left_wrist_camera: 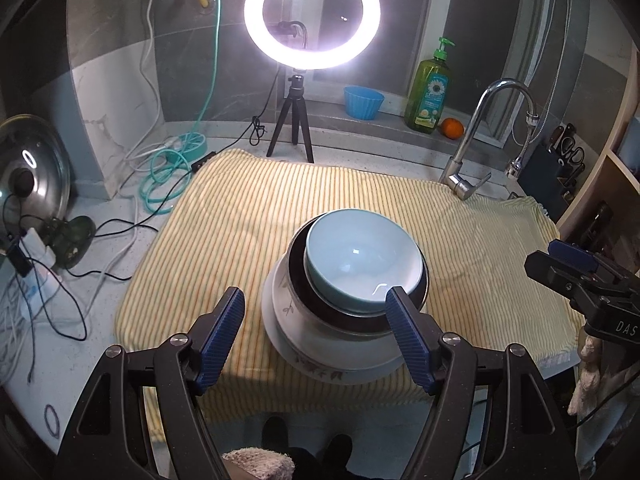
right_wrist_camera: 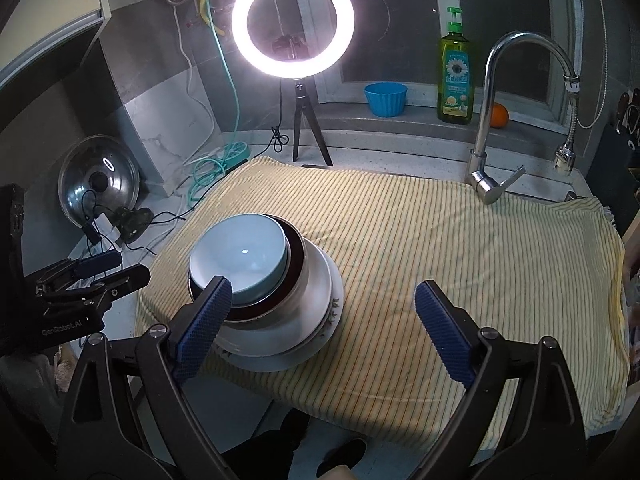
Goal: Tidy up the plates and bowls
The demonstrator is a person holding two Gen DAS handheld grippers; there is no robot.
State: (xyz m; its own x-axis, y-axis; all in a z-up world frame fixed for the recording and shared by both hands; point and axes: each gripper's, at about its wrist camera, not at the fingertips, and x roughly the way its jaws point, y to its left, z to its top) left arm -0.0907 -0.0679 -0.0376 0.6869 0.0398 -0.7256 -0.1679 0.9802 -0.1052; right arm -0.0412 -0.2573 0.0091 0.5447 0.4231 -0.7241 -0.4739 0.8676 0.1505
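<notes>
Bowls sit stacked on plates, faucet and ring light behind; both grippers' fingers gape empty.

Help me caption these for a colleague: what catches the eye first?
The glowing ring light on its tripod dominates the back of the counter. Next, the pale blue bowl topping a stack of bowls and plates on the yellow striped towel, with both open grippers near the stack.
</notes>
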